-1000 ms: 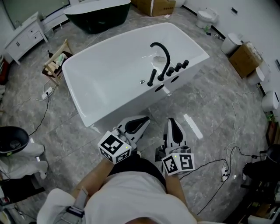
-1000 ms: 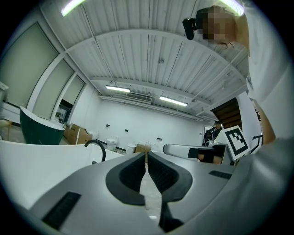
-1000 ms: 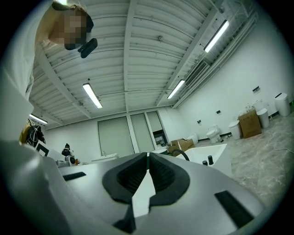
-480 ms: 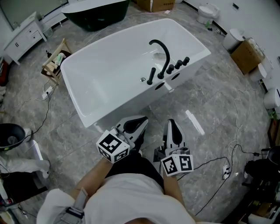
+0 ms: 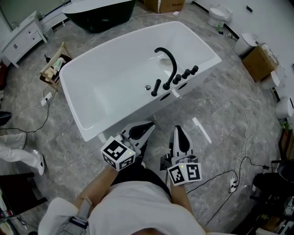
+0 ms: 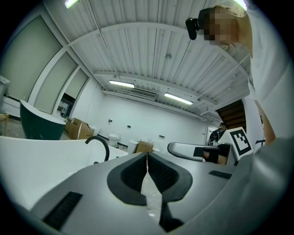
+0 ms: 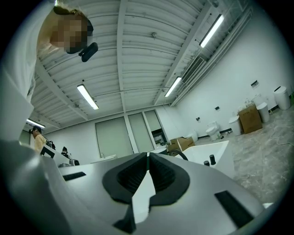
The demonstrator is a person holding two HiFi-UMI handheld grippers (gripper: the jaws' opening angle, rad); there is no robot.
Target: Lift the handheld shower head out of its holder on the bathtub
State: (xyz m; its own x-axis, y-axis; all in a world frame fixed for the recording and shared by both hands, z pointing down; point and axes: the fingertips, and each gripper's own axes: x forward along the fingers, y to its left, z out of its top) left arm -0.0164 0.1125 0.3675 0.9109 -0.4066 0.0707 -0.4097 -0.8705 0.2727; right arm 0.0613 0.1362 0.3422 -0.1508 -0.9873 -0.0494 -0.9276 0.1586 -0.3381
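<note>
A white bathtub (image 5: 105,82) fills the middle of the head view. On its near right rim stand a black arched spout (image 5: 168,62), a row of black knobs (image 5: 186,73) and the slim black handheld shower head (image 5: 156,87), upright in its holder. My left gripper (image 5: 148,125) and right gripper (image 5: 178,129) are held side by side below the tub, apart from it, both pointing level toward it. Each is shut with nothing between its jaws. The left gripper view shows the spout (image 6: 99,145) over the tub rim. The right gripper view shows the knobs (image 7: 212,159).
A dark green tub (image 5: 98,13) and cardboard boxes (image 5: 161,5) stand at the back. A wooden crate (image 5: 53,66) sits left of the tub, and a box (image 5: 259,62) and toilets (image 5: 218,16) on the right. Cables (image 5: 239,167) and a white strip (image 5: 201,130) lie on the grey floor.
The tub and its fittings have slid nearer to and left of my grippers in the head view. Both grippers stay shut. The black basin at the left edge has left the view.
</note>
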